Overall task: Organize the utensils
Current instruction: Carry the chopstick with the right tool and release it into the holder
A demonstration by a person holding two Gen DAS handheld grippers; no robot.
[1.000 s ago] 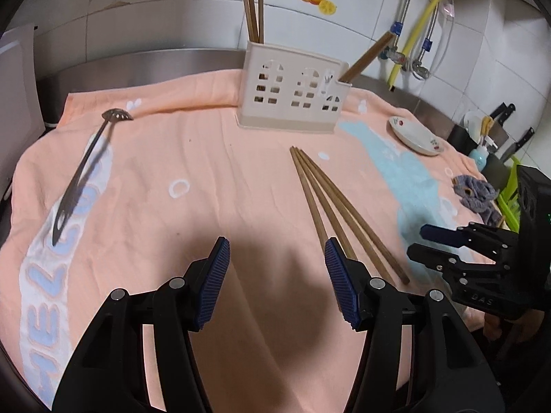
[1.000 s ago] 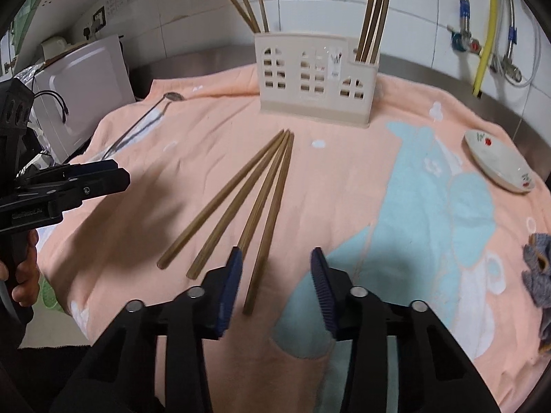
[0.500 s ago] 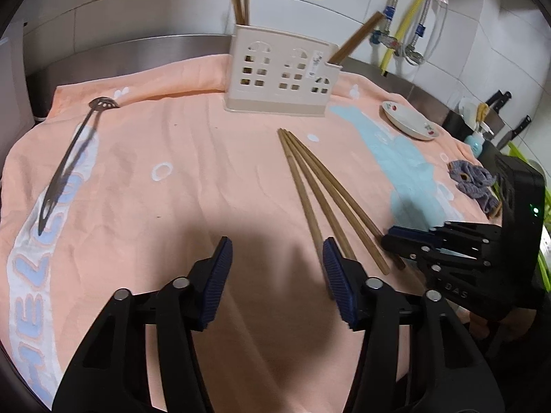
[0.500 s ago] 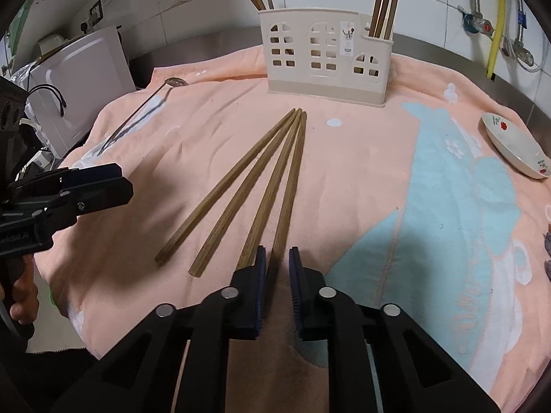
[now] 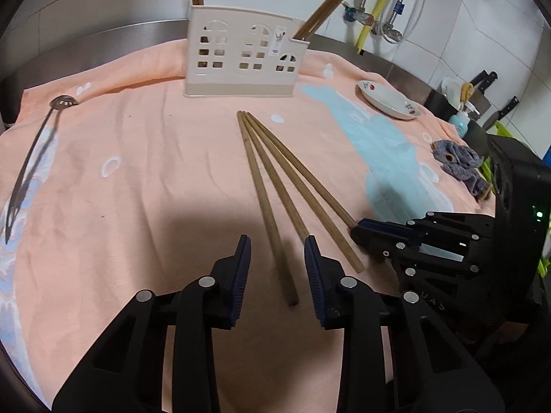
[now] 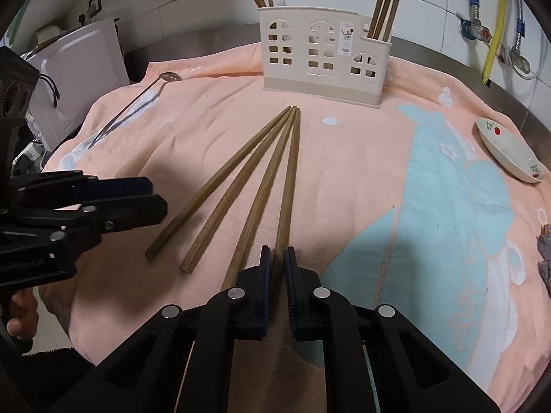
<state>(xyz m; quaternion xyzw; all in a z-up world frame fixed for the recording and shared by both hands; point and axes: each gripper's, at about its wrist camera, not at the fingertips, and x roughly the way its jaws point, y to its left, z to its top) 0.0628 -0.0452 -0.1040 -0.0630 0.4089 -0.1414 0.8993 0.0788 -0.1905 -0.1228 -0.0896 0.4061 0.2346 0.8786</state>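
Several brown wooden chopsticks lie fanned out on the peach towel; they also show in the left wrist view. A cream utensil holder stands behind them with chopsticks in both end compartments; it shows in the left wrist view too. My right gripper is shut on the near end of the rightmost chopstick. My left gripper is open, its fingers on either side of the leftmost chopstick's near end. The right gripper shows at the right of the left wrist view.
A metal slotted spoon lies at the towel's left edge. A small white dish sits at the right, a grey rag beyond it. A white appliance stands at the left. Pipes and knives are at the back right.
My right gripper has closed from open onto the rightmost chopstick's near end. My left gripper has moved right and forward, and now straddles the leftmost chopstick.
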